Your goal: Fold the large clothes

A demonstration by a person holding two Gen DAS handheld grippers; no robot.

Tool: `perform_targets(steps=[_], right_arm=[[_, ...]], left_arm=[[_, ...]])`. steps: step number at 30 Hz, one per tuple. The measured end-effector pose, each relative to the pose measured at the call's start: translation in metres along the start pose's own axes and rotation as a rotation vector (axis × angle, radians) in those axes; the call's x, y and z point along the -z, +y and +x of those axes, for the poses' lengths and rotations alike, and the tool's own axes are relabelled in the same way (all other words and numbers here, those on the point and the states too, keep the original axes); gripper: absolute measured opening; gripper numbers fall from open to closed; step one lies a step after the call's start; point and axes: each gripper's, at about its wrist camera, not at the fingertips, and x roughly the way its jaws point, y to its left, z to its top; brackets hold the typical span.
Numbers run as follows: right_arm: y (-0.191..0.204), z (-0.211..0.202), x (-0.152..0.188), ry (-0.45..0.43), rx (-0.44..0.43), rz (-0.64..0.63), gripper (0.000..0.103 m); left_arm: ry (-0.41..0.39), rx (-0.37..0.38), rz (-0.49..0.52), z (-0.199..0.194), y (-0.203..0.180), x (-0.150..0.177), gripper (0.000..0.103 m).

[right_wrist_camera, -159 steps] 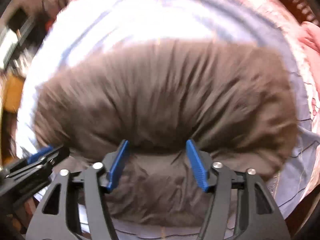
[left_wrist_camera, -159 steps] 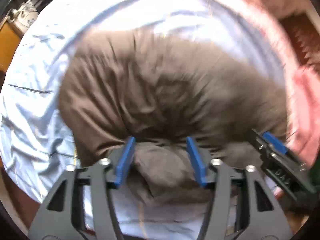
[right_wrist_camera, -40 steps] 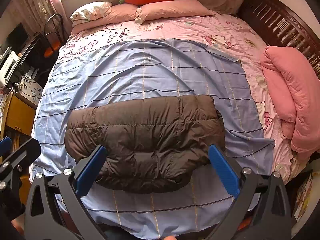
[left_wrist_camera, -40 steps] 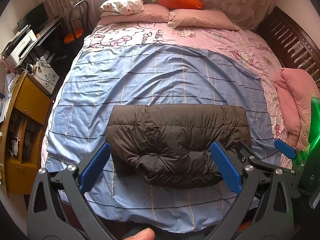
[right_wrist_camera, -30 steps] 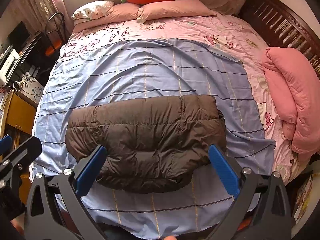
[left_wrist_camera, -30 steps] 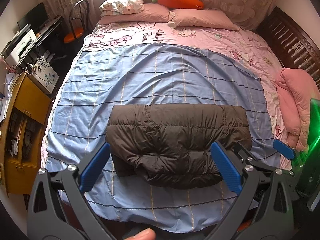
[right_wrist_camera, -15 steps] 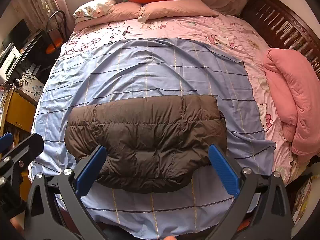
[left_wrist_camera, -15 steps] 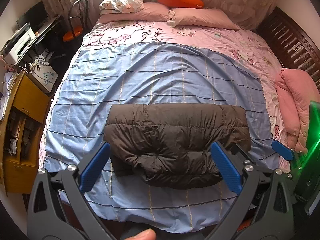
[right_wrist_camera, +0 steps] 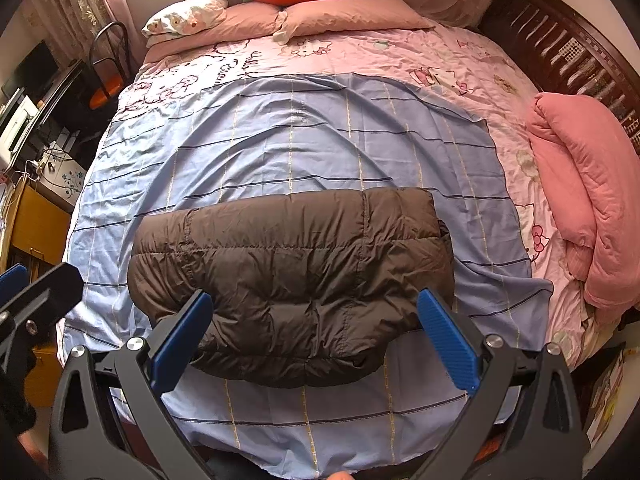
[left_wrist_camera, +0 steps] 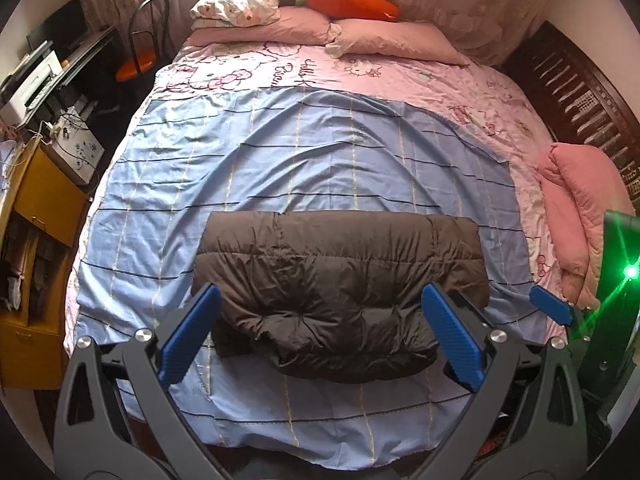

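Blue checked cloth (left_wrist_camera: 304, 168) covers the near two thirds of the bed, and on it we see the brown puffer jacket (left_wrist_camera: 340, 280) folded into a thick rectangle, lying toward the near edge with blue showing on every side of it. Beyond the blue cloth we find a pink cartoon-print sheet (left_wrist_camera: 280, 68), then a row of pink pillows (left_wrist_camera: 380, 36) and a small floral pillow (left_wrist_camera: 234, 6) at the head, with an orange carrot-shaped cushion (left_wrist_camera: 348, 2) resting on top of them. On the right side of the bed we see a bundled pink quilt (right_wrist_camera: 576, 184) beside a dark wooden bed frame (right_wrist_camera: 560, 48). Along the left we make out a yellow wooden cabinet (left_wrist_camera: 28, 232), a desk with a dark screen (left_wrist_camera: 60, 28), and a metal chair with an orange seat (left_wrist_camera: 138, 56). We hold the left gripper (left_wrist_camera: 320, 336) above the near edge, its blue pads (left_wrist_camera: 188, 336) spread wide and clear of the jacket; the right gripper (right_wrist_camera: 316, 336) hangs the same way, spread and holding nothing.
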Motion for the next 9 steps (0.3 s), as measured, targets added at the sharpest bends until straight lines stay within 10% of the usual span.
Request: perform_targets(steps=[9], right_arm=[[-0.008, 0.01, 0.0, 0.011, 0.008, 0.008, 0.102]], left_arm=[[0.014, 0.032, -0.048, 0.011, 0.012, 0.001, 0.101]])
